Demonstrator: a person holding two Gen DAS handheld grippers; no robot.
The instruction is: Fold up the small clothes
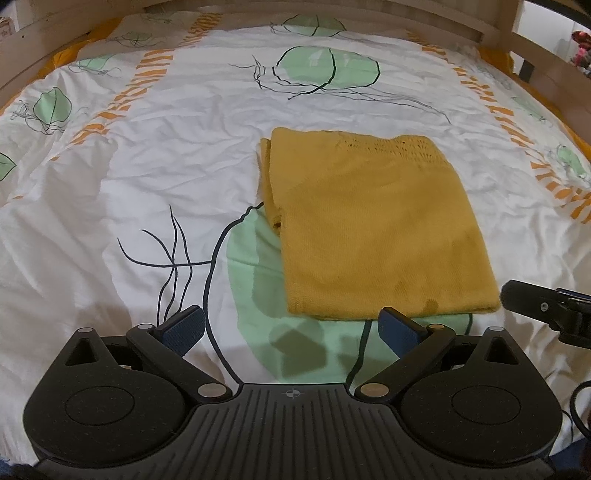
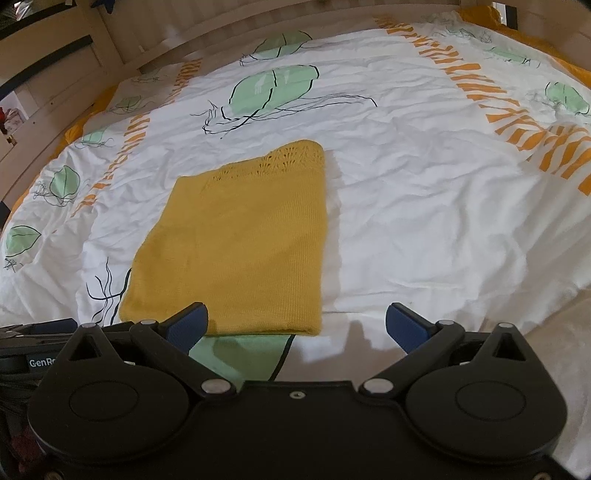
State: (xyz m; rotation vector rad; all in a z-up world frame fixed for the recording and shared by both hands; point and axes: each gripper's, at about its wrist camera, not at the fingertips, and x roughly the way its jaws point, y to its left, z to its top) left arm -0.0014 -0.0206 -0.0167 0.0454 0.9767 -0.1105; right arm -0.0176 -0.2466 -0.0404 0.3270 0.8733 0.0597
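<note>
Yellow knit, folded into a neat rectangle, flat on the bed's duvet, lacy edge at the far end. Near hem lying over a green leaf print. Left tool spread wide, empty, hovering just short of the hem. Right tool likewise wide and empty, left finger overlapping the knit's near edge in view, contact unclear. Wooden bed frame beyond.

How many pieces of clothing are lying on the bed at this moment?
1. A single folded yellow knitted garment lies flat on the white patterned duvet, just ahead of both open grippers. Nothing else is visible, though folded layers could hide something small.
</note>
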